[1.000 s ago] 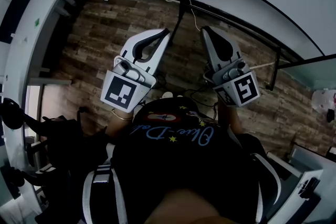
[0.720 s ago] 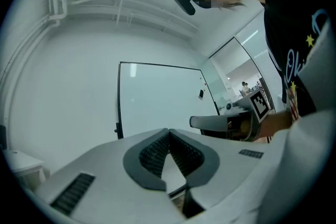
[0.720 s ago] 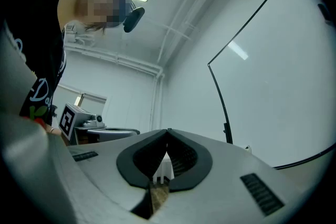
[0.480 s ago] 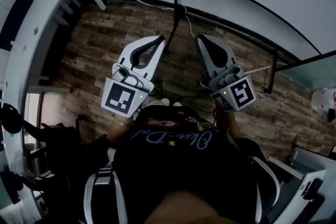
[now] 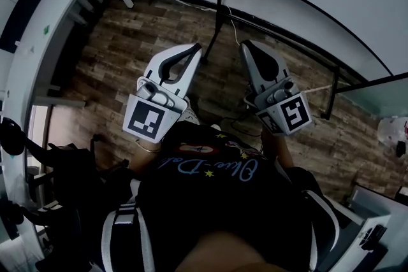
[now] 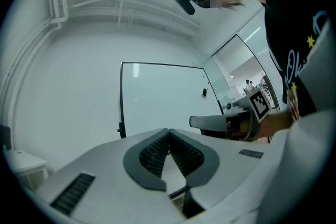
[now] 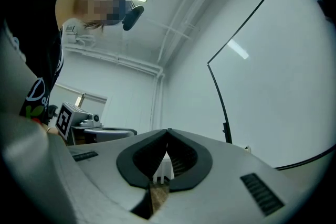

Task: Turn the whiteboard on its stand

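Two empty pairs, my left tongs (image 5: 196, 48) and right tongs (image 5: 246, 45), sit pinched shut short of the upright whiteboard (image 6: 163, 98), probably stiff and slick-faced, best gripped by its black frame (image 6: 122, 107).

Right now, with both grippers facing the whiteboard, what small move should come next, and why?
Probably bring the left gripper forward to the whiteboard, at its black edge: it and the right gripper are shut and empty, and the whiteboard stands ahead, untouched.
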`<state>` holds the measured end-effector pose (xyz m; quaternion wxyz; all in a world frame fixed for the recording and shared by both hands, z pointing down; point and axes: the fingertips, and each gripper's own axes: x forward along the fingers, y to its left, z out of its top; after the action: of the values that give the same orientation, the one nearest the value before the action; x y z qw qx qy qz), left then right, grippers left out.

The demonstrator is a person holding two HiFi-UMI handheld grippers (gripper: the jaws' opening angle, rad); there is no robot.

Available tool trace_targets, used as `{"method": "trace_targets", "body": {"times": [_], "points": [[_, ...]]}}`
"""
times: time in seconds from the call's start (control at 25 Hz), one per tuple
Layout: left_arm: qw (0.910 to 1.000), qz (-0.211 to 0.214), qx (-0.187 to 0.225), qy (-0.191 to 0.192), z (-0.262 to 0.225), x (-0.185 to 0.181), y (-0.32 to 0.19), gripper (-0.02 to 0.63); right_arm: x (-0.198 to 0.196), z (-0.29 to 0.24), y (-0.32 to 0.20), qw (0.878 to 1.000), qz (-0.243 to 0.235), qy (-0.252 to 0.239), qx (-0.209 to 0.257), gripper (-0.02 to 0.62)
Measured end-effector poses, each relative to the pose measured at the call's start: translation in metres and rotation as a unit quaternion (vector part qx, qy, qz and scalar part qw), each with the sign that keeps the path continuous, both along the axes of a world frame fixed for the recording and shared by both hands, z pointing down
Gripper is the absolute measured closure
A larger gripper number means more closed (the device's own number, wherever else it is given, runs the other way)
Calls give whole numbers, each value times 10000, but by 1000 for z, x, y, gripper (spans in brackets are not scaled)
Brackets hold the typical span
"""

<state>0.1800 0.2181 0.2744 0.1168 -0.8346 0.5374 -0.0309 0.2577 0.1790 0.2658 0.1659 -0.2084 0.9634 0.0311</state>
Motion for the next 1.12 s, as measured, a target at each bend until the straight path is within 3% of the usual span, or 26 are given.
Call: {"method": "trace_targets", "body": {"times": [0.6,1.12], "points": [[9991,407,-7,83,0,-39,-51,581,-50,0,-42,9994,307,131,136,577],[9987,415,-39,294,6,-97,-86,581,-107,1,-74,9992,243,305,36,577]]}}
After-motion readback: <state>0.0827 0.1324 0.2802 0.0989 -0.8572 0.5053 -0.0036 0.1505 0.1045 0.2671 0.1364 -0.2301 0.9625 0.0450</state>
